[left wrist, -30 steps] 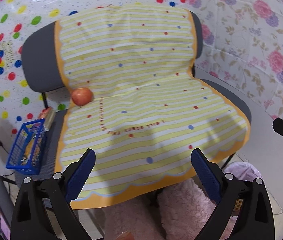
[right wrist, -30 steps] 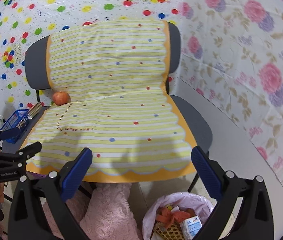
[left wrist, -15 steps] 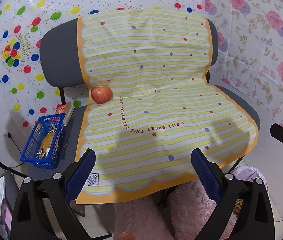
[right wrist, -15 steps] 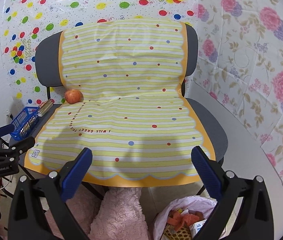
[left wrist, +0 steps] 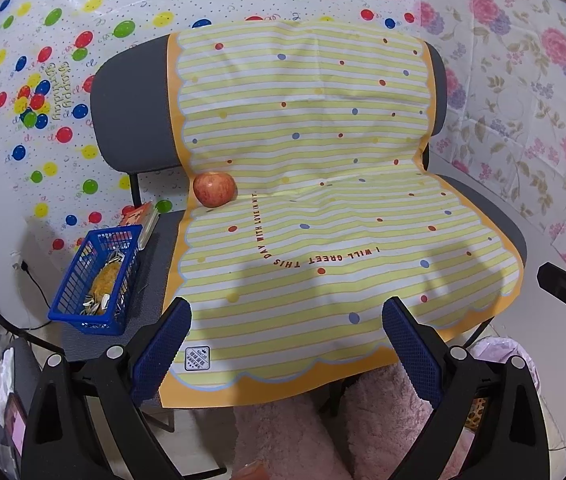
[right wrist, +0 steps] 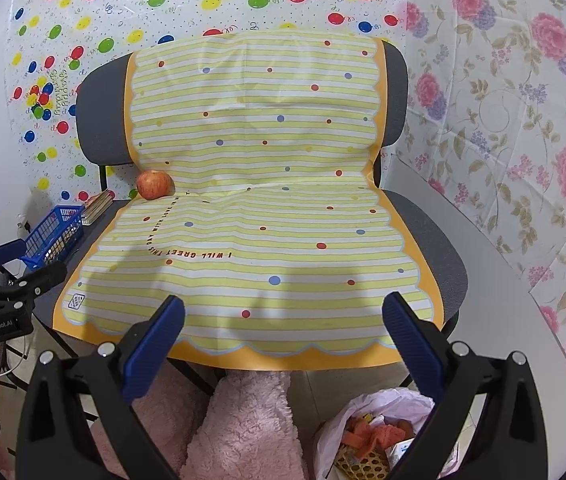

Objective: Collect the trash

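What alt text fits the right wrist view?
Open right gripper holds nothing, facing a grey chair draped with a yellow striped sheet. An apple sits at the sheet's back left; a trash bag lies on the floor below.

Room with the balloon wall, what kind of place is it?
Probably a home room decorated for a birthday: a balloon backdrop reading Happy Birthday, a chair under a striped cloth, and a trash bag on the floor.
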`<control>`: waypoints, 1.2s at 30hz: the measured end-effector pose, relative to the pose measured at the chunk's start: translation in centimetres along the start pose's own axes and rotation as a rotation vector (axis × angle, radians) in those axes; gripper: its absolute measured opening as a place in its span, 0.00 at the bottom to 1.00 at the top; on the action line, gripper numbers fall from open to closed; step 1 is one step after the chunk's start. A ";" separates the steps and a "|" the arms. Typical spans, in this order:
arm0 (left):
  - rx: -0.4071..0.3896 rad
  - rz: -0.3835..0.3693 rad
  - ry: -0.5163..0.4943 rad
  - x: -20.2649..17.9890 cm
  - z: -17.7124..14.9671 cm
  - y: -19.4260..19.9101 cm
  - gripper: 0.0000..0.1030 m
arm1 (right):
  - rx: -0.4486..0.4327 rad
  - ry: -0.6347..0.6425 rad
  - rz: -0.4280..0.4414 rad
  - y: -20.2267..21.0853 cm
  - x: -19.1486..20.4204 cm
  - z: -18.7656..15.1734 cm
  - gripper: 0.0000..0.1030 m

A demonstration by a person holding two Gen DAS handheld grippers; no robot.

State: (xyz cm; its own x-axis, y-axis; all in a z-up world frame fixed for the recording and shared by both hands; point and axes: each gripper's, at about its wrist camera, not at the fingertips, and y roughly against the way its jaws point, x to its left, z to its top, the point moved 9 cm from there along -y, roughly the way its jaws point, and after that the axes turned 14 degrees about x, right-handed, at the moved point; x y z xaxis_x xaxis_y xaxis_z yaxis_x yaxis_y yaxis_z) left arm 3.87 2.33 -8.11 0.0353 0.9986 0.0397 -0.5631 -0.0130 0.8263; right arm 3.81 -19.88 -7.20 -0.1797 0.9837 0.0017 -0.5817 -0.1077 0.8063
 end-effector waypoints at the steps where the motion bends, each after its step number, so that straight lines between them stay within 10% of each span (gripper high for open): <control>1: -0.001 0.001 0.000 0.0 0.0 0.0 0.93 | 0.000 -0.001 -0.001 0.0 0.0 0.0 0.94; 36: 0.008 0.003 0.000 0.1 0.1 -0.2 0.93 | -0.001 -0.010 -0.007 0.0 -0.4 0.1 0.94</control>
State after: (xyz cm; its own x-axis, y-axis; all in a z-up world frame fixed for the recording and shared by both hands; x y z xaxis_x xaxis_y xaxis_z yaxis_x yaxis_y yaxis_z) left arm 4.09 2.38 -8.25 0.0333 0.9986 0.0417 -0.5570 -0.0161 0.8304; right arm 3.93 -20.28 -7.17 -0.1679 0.9858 0.0020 -0.5838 -0.1011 0.8056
